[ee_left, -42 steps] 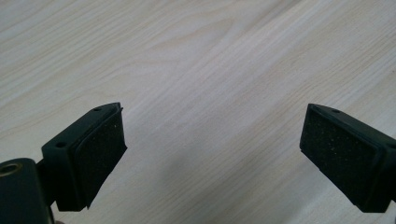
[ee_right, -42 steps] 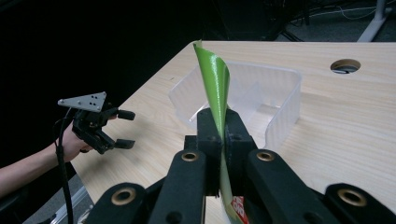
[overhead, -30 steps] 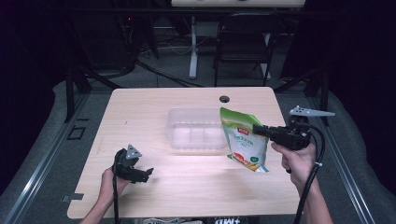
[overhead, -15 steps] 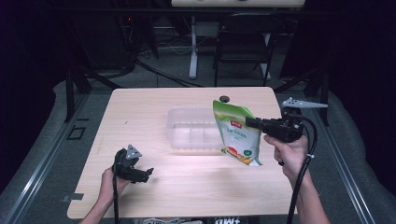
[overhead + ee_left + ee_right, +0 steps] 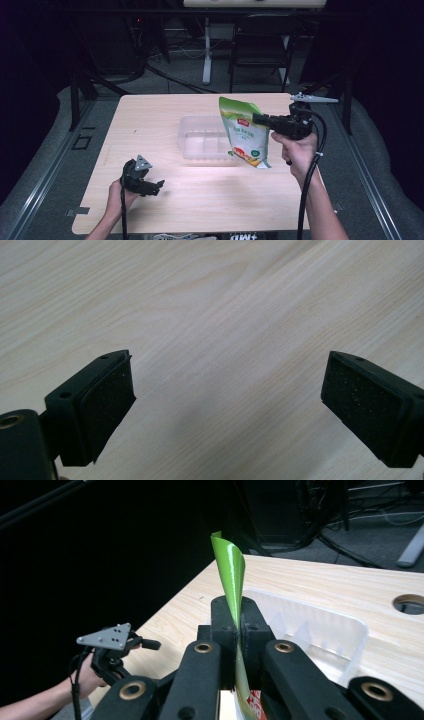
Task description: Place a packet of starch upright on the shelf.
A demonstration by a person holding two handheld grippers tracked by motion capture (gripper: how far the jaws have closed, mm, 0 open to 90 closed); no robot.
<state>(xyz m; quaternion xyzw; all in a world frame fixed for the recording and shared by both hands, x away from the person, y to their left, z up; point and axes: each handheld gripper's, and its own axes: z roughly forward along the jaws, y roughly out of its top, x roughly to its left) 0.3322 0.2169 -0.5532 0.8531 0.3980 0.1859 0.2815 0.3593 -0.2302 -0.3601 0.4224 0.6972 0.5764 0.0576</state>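
A green snack pouch hangs in the air over the right end of a clear plastic tray. My right gripper is shut on the pouch's upper right edge and points left, level with the table. In the right gripper view the pouch rises thin and curled from between the closed jaws, with the tray just beyond. My left gripper rests low at the table's front left, open, with bare wood between its pads.
The light wooden table has a round cable hole near its far edge. A chair and desk legs stand on the dark floor behind. The left gripper also shows far off in the right gripper view.
My right gripper has carried the pouch leftward and a little higher, from beside the tray's right end to over it. The left gripper has stayed put.
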